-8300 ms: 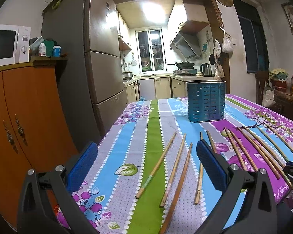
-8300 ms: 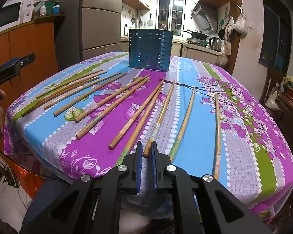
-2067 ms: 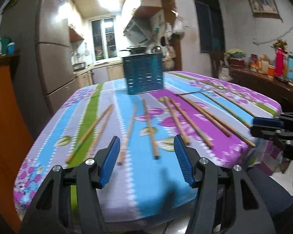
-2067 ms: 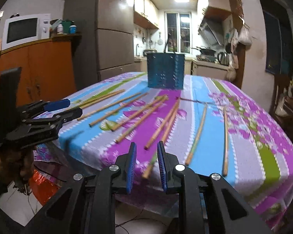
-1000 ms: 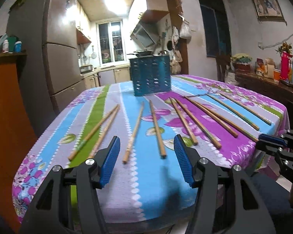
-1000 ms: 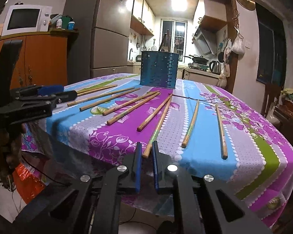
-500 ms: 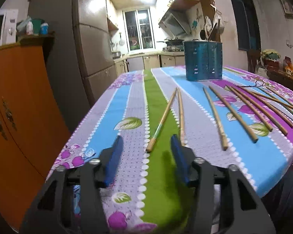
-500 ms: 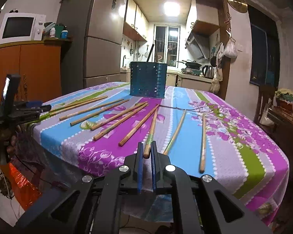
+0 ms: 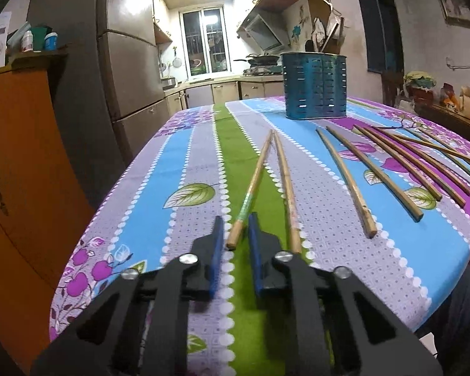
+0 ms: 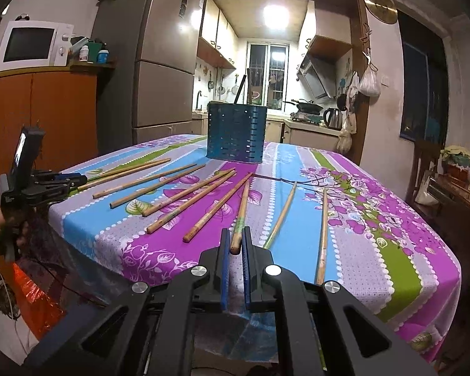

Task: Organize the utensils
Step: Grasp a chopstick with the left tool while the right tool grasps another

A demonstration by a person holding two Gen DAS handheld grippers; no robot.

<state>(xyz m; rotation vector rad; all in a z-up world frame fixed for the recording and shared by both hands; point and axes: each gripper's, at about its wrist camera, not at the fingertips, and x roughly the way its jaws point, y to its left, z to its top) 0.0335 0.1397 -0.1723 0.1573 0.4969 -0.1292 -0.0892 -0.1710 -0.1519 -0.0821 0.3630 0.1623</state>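
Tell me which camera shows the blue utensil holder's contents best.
The right wrist view: the blue utensil holder faces it squarely, with dark handles standing clear above its rim. The left wrist view shows the holder off to the side, its contents merging with background clutter.

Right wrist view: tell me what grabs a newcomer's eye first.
The fan of bamboo chopsticks spread across the loud striped floral tablecloth stands out at once. Behind them, the blue perforated utensil holder stands upright at the far end. Nearest the camera, the right gripper brackets one chopstick's end.
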